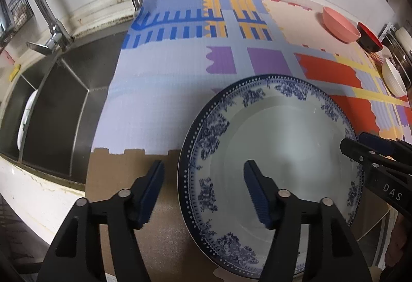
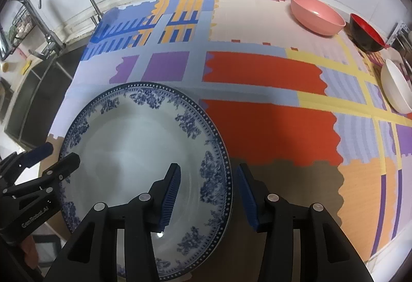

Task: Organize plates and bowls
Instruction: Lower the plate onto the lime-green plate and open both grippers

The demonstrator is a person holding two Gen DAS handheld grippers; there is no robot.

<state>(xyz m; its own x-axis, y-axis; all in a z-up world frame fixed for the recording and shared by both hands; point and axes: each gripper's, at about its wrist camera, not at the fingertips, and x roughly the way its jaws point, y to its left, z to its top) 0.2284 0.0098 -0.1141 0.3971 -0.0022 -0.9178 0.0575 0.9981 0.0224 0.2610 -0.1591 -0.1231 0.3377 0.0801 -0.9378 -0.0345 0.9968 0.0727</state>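
Observation:
A large white plate with a blue floral rim [image 1: 283, 132] [image 2: 123, 138] lies flat near the front edge of the patterned mat. My left gripper [image 1: 206, 192] is open and straddles the plate's left rim, one finger over the plate and one outside it. My right gripper [image 2: 208, 194] is open too and straddles the right rim the same way. Each gripper shows in the other's view, the right gripper [image 1: 354, 141] and the left gripper [image 2: 61, 153], at opposite sides of the plate. A pink bowl [image 2: 316, 14], a red-and-black bowl [image 2: 367, 33] and a white bowl [image 2: 395, 86] sit at the far right.
A steel sink [image 1: 56, 102] with faucets [image 1: 49, 22] lies to the left, and a white dish [image 1: 25, 117] leans inside it. The colourful mat [image 2: 270, 76] covers the counter between the plate and the bowls. A wire basket [image 1: 19, 11] hangs at far left.

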